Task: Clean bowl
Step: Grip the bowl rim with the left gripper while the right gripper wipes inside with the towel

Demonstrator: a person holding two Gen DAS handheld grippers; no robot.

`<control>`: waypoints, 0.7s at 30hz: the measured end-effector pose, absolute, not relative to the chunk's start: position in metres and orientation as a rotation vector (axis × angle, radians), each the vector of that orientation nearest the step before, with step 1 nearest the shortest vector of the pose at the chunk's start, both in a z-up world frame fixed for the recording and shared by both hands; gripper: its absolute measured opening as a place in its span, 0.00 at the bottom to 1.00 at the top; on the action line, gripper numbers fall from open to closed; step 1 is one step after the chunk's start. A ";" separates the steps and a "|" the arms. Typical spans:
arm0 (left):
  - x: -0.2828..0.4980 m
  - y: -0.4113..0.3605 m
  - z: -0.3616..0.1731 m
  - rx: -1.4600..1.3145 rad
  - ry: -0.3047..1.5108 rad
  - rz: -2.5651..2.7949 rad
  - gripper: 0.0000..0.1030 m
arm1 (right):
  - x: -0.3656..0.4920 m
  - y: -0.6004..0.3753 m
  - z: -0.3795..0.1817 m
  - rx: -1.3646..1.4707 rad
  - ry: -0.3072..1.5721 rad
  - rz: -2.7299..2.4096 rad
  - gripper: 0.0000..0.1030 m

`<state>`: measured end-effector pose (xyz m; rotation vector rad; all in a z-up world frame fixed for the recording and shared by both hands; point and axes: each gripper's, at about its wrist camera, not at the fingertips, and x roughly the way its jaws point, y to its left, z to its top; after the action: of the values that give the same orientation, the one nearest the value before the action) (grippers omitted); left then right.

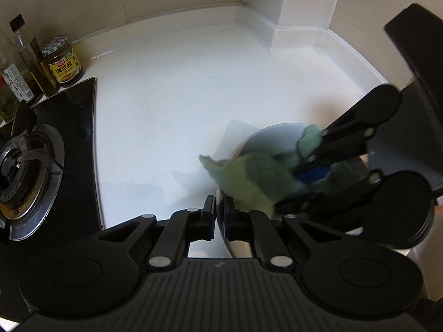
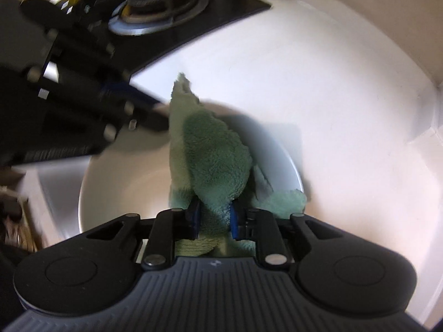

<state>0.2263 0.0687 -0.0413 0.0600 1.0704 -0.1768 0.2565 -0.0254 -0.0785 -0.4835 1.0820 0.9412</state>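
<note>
A white bowl [image 2: 116,188] sits on the white counter; in the left wrist view its rim [image 1: 249,141] shows at the lower right. My left gripper [image 1: 220,215] is shut on the bowl's near rim, one finger inside and one outside. My right gripper [image 2: 213,218] is shut on a green cloth [image 2: 216,155] and presses it into the bowl. The cloth [image 1: 249,174] drapes over the rim in the left wrist view, where the right gripper [image 1: 310,171] reaches in from the right. The left gripper [image 2: 155,110] shows blurred at the bowl's far rim.
A black gas hob with a burner [image 1: 25,174] lies left of the bowl. Sauce bottles and a jar [image 1: 63,61] stand behind it by the wall. A wall corner post [image 1: 299,2] rises at the back. White counter [image 1: 171,96] spreads beyond the bowl.
</note>
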 end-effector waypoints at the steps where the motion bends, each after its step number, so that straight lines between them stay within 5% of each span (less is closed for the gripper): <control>1: 0.227 0.069 -0.041 0.058 1.072 -0.176 0.02 | 0.256 -0.024 -0.080 -0.449 1.102 0.974 0.17; 13: 0.226 0.065 -0.041 0.094 1.068 -0.183 0.02 | 0.250 -0.021 -0.074 -0.655 1.120 0.965 0.16; 21: 0.226 0.063 -0.040 0.118 1.060 -0.189 0.02 | 0.250 -0.012 -0.079 -0.447 1.142 1.050 0.17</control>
<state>0.2263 0.0627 -0.0402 0.1177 1.0600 -0.1885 0.2496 -0.0120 -0.0787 -0.4474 1.1416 1.0502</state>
